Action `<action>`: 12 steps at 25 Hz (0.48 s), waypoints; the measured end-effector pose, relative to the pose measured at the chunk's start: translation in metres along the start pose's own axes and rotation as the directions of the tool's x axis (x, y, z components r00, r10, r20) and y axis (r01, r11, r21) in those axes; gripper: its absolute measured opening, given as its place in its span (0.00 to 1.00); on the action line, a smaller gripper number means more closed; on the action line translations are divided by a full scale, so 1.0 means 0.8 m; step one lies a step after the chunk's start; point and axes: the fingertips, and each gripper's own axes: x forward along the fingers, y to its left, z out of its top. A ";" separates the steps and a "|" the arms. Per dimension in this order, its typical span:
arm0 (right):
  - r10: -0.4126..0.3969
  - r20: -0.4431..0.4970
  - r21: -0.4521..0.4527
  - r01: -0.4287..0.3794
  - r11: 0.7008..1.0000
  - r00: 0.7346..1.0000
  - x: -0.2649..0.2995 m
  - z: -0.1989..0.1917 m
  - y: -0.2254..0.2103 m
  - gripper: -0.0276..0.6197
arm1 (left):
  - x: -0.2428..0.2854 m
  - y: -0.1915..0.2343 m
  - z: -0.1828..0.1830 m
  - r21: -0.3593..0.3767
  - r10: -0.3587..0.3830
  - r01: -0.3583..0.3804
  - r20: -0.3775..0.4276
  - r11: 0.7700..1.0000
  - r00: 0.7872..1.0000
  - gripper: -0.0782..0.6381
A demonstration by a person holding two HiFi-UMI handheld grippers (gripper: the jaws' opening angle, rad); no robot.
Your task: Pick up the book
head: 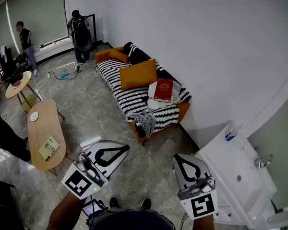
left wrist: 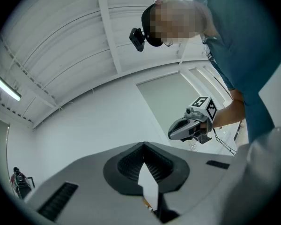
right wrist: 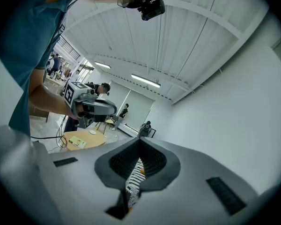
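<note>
While the red book (head: pixel 163 90) lies on the far striped sofa (head: pixel 121 97), right of centre, the left gripper (head: pixel 126 148) and right gripper (head: pixel 176 158) hover near, jaws closed on nothing; best to approach, open wide, then take its edge.

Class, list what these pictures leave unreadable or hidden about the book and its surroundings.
Red book: cover print too small, head view.
Sofa: in the right gripper view, the gripper's body hides all but a striped sliver.
Left gripper view: its own body hides the book.
</note>
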 end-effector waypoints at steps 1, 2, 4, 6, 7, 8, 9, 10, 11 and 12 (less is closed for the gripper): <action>0.002 0.002 -0.003 -0.002 1.000 1.000 -0.001 0.000 -0.001 0.06 | 0.002 -0.003 0.000 -0.001 -0.001 0.001 0.000 1.000 1.000 0.11; 0.004 0.004 -0.006 -0.004 1.000 1.000 -0.002 -0.001 -0.001 0.06 | 0.004 -0.006 0.001 -0.001 -0.002 0.002 -0.001 1.000 1.000 0.11; 0.009 0.004 -0.014 -0.009 1.000 1.000 -0.004 -0.002 -0.005 0.06 | 0.009 -0.010 0.000 0.001 -0.005 0.005 -0.009 1.000 1.000 0.11; 0.015 0.002 -0.021 -0.015 1.000 1.000 -0.004 -0.004 -0.010 0.06 | 0.016 -0.011 0.000 -0.005 -0.002 0.002 -0.010 1.000 1.000 0.11; 0.017 0.003 -0.020 -0.017 1.000 1.000 -0.004 -0.005 -0.013 0.06 | 0.019 -0.012 0.001 -0.008 0.001 -0.001 -0.009 1.000 1.000 0.11; 0.019 0.005 -0.015 -0.019 1.000 1.000 -0.004 -0.006 -0.016 0.06 | 0.023 -0.012 0.002 -0.010 0.003 -0.003 -0.009 1.000 1.000 0.11; 0.021 0.006 -0.011 -0.021 1.000 1.000 -0.004 -0.008 -0.018 0.06 | 0.027 -0.013 0.001 -0.011 0.005 -0.005 -0.011 1.000 1.000 0.11; 0.024 0.005 -0.011 -0.024 1.000 1.000 -0.004 -0.010 -0.021 0.06 | 0.031 -0.014 0.001 -0.010 0.004 -0.005 -0.013 1.000 1.000 0.11; 0.027 0.005 -0.010 -0.027 1.000 1.000 -0.004 -0.013 -0.024 0.06 | 0.035 -0.015 -0.001 -0.008 0.004 -0.004 -0.016 1.000 1.000 0.11; 0.028 0.009 -0.002 -0.028 1.000 1.000 -0.003 -0.016 -0.028 0.06 | 0.039 -0.017 -0.003 -0.007 0.004 -0.004 -0.018 1.000 1.000 0.11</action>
